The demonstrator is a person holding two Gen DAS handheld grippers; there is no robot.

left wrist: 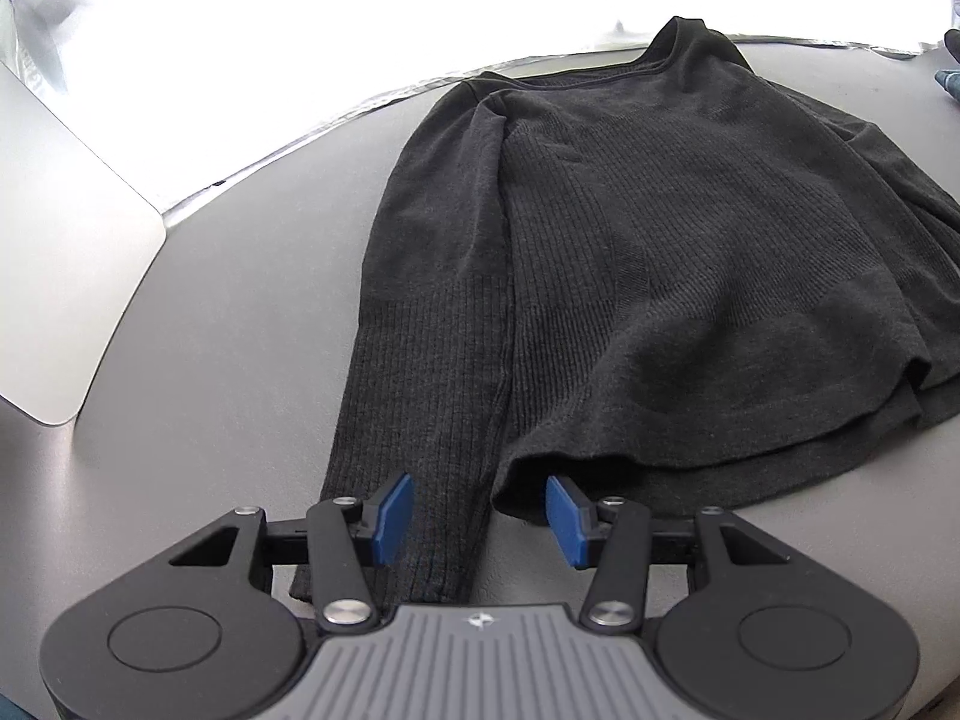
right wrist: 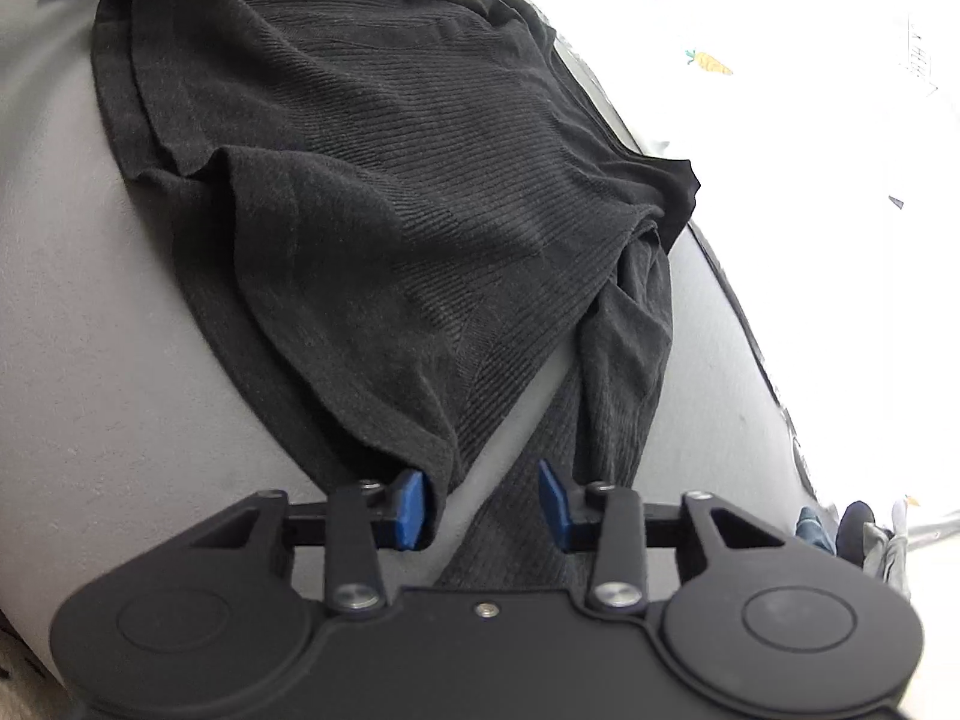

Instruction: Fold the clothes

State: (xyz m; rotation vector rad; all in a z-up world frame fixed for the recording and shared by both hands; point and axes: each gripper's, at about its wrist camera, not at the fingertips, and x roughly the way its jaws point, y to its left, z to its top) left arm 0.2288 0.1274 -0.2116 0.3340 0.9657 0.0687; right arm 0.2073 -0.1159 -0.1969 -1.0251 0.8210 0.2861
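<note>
A dark grey ribbed sweater (left wrist: 660,228) lies spread on the grey table (left wrist: 228,360), its neck at the far end. One sleeve (left wrist: 420,360) runs alongside the body toward me. My left gripper (left wrist: 480,521) hangs open just over that sleeve's cuff end, its left blue pad (left wrist: 393,519) above the sleeve and its right pad above the hem's corner. In the right wrist view the sweater (right wrist: 372,180) has its hem rumpled and partly turned over. My right gripper (right wrist: 483,509) is open; its left pad (right wrist: 411,510) touches the hem corner, and the other sleeve (right wrist: 516,510) passes under the gap.
A pale flat panel (left wrist: 60,210) rests on the table at the left. Beyond the table's far edge lies a white cloth with carrot prints (left wrist: 300,30). Several bunched garments (right wrist: 870,540) sit off the right side.
</note>
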